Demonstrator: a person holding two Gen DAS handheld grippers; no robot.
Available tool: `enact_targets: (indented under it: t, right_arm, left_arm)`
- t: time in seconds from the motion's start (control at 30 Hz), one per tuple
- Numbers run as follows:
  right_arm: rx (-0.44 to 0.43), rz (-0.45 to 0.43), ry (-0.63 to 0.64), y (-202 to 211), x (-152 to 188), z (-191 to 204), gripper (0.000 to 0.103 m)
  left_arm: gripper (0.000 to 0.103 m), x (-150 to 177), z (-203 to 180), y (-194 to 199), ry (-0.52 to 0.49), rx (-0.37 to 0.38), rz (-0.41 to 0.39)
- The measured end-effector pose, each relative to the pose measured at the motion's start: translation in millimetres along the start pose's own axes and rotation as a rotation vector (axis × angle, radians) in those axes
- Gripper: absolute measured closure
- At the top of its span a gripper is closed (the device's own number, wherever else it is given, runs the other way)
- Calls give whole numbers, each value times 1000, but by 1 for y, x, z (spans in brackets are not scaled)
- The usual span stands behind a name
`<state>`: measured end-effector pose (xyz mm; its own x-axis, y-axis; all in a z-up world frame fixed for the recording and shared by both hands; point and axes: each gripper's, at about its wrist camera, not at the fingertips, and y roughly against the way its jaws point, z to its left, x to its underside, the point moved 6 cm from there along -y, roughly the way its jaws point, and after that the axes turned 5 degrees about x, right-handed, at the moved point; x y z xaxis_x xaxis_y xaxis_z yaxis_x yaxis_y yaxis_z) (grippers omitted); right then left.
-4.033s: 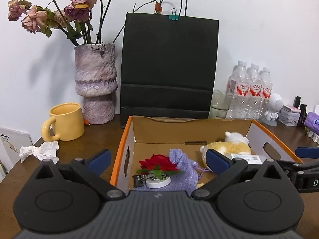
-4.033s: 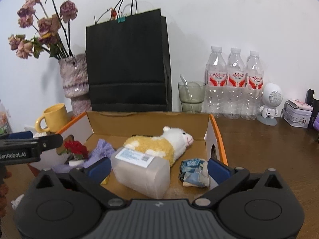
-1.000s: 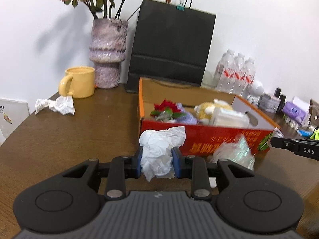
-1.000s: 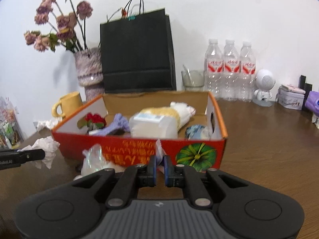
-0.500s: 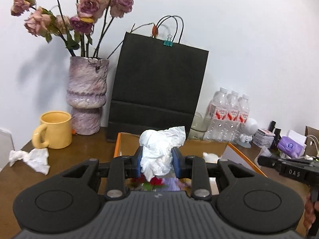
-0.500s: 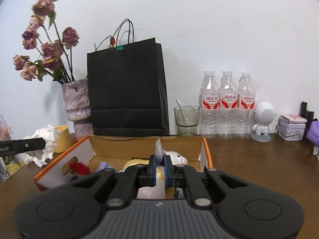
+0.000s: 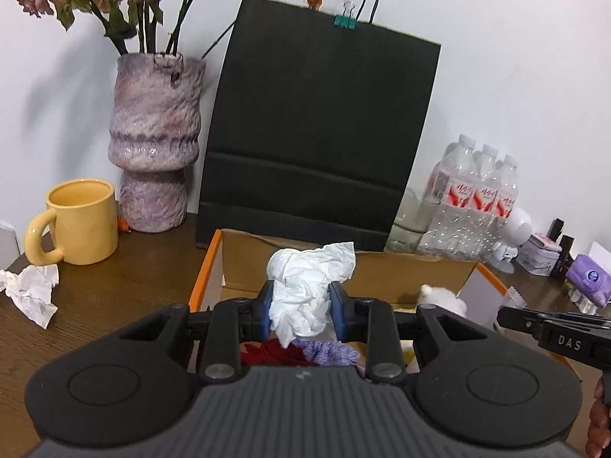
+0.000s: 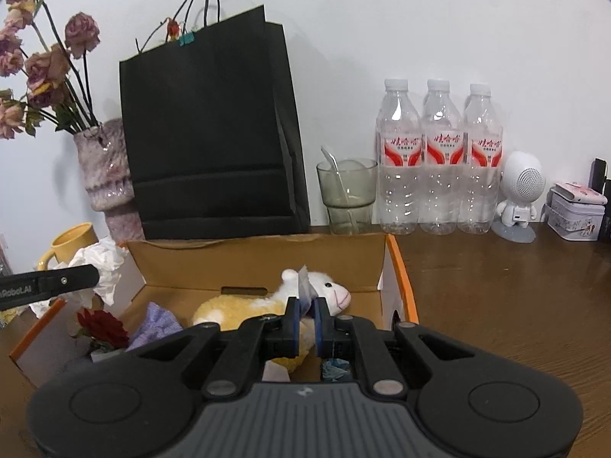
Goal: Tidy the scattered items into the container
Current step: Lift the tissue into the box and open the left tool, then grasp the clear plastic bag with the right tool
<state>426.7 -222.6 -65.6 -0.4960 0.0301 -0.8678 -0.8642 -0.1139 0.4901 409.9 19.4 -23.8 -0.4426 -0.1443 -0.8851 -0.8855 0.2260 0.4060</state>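
Both tongs are loaded and held above the box (image 7: pixel 382 267).

Left tongs (image 7: pixel 300 315): pinching a crumpled tissue (image 7: pixel 305 286), which bulges above and hangs below the pads. The box interior lies directly beneath and ahead of these tongs, with a red flower (image 7: pixel 267 353) and a purple pouch (image 7: pixel 328 351) showing under the tissue.

Right tongs (image 8: pixel 304 322): pressed together on a thin scrap of wrapper (image 8: pixel 303 286), of which only a small flap stands above the pads. Beneath and just ahead of them lies a plush toy (image 8: pixel 267 305), its long axis running across the box from left to right.

Governing relation: each load hangs over the open box, so in my judgement release calls only for parting the jaws, perhaps after a slight lowering. The left tongs sit over the box's left part, the right over its middle.

Change from a second ago: both tongs were then low in front of the box's red outer wall; they have since come up and forward over the rim. Grips are unchanged.

One more tissue (image 7: pixel 30 290) remains on the worktop (image 7: pixel 114 286), well left of the left tongs, near a mug (image 7: pixel 80 221).
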Motion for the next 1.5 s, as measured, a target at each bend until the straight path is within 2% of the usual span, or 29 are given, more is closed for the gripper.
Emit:
enact_targets:
  t: [0.1,0.13,0.2,0.23,0.27,0.3,0.33,0.5,1.03,1.2,1.33,1.5]
  right_arm:
    - [2,13,3,-3,2,1,97]
    - [4,16,3,-4,3,0,96]
    - [-2,20,-5,-6,3,-1,92]
    - [-9,21,-20,-7,3,-3,86]
    - [-18,30,-28,-7,3,-3,58]
    - [-21,46,-32,-8,3,-3,39]
    - [-17,50,-31,-8,3,-3,1]
    - [-6,12,16,2,-1,5,0]
    - [1,11,52,6,1,13,0]
    - [2,-11,49,17,0,13,0]
    - [-8,-55,61,42,-2,17,0]
    - [-43,-84,57,78,10,22,0]
  left_arm:
    - [73,2,0,-5,-5,-3,13]
    - [70,2,-1,-6,-9,-3,18]
    - [48,4,-3,-7,-20,-11,35]
    - [20,4,-3,-8,-20,-21,40]
    - [3,4,-5,-7,-25,-36,38]
    - [0,3,-6,-5,-34,-47,28]
    - [0,2,-8,-3,-46,-52,17]
    - [0,1,-11,1,-64,-74,13]
    - [0,3,-11,5,-61,-72,25]
    - [0,-3,-7,24,-64,-62,-9]
    - [0,-2,-2,49,-83,-46,-31]
    - [0,13,13,80,-90,-79,-24]
